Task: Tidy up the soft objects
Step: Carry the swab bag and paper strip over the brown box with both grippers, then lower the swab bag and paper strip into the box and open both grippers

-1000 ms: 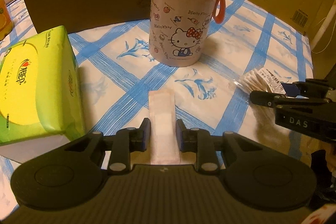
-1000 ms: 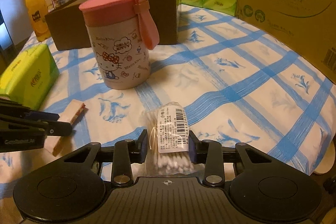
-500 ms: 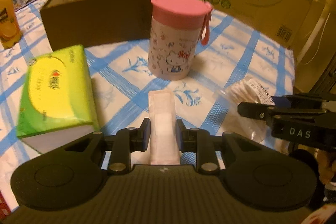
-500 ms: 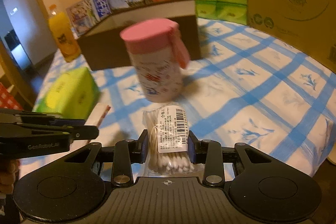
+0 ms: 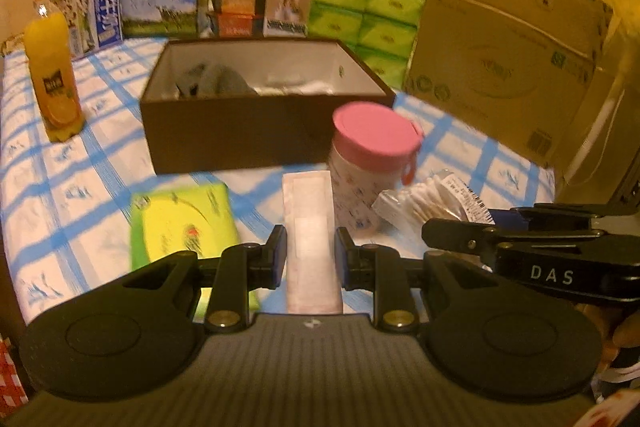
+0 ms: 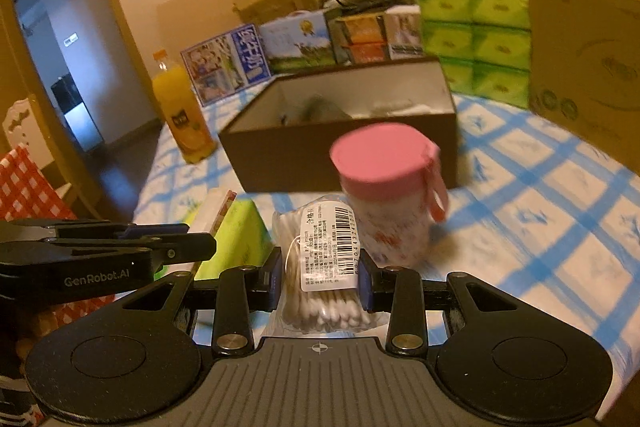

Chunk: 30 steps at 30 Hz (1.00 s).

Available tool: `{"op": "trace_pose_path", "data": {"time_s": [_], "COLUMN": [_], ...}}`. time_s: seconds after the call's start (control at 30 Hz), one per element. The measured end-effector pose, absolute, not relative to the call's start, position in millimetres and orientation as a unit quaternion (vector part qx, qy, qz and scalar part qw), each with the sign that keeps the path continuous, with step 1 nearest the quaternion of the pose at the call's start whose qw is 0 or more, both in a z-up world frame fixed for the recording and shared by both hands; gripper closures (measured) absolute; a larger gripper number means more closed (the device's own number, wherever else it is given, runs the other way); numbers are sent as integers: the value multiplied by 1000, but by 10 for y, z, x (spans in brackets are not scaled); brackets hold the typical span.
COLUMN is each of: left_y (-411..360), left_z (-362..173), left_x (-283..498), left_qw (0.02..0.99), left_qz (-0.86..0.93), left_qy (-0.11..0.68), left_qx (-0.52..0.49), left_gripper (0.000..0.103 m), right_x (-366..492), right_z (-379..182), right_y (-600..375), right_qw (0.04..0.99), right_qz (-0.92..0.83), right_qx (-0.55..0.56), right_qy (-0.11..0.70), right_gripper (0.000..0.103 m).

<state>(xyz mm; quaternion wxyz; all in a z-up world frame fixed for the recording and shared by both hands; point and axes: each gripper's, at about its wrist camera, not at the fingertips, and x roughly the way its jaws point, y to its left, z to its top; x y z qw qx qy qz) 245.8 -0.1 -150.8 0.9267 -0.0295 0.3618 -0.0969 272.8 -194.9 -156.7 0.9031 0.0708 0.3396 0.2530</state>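
Tools first: we've got the left tool point(image 5: 310, 259) clamped on a flat white wrapped pad point(image 5: 311, 227), which sticks out forward between the pads, up off the bench point(image 5: 48, 187). The right tool point(image 6: 320, 277) is squeezed on a clear bag of cotton swabs point(image 6: 320, 267), barcode label facing up, also in the air.

Straight ahead of both sits the brown open box point(image 5: 240, 131); its near wall faces us and we can see something grey and something white lying inside. The pink-lidded canister point(image 5: 374, 155) stands just in front of that wall, toward the box's right corner, right under our two held things. The green tissue pack point(image 5: 182, 223) lies flat on the checked cloth, below and left of the pad.

Room-wise, we see bare cloth between the tissue pack and the orange juice bottle point(image 5: 54, 87), which stands left of the box. On the right, the big cardboard carton point(image 5: 508, 67) stands near the box's right end, with a strip of cloth between them. Green tissue bundles point(image 5: 368, 23) and cartons crowd the far edge behind the box.
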Motion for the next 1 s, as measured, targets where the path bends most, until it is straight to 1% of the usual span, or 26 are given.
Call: {"op": "trace_pose_path", "data": {"time_s": [0.27,0.47,0.8,1.0], "left_y": [250,419,730,858], "left_z": [-1324,-1240,-1177,-1144], "left_x": [2685,2995,3816,4384], "left_qw": [940,947,951,952], "left_qz": [-75,-62,-45,-41], "left_qy": [332,314,305,302], "left_qx": [-30,-24,-16,-10], "left_gripper": [80,80,80,80], "right_x": [3082,3457,4390,5067], "right_z": [-1416,-1331,-1211,-1267], "right_y": [-1634,-1426,-1170,-1072], "right_qw": [906,908,916,910], "right_qz": [265,263,231,196], "right_qx": [75,86,101,118], "right_qy": [322,314,312,346], "right_gripper": [66,66,66,66]}}
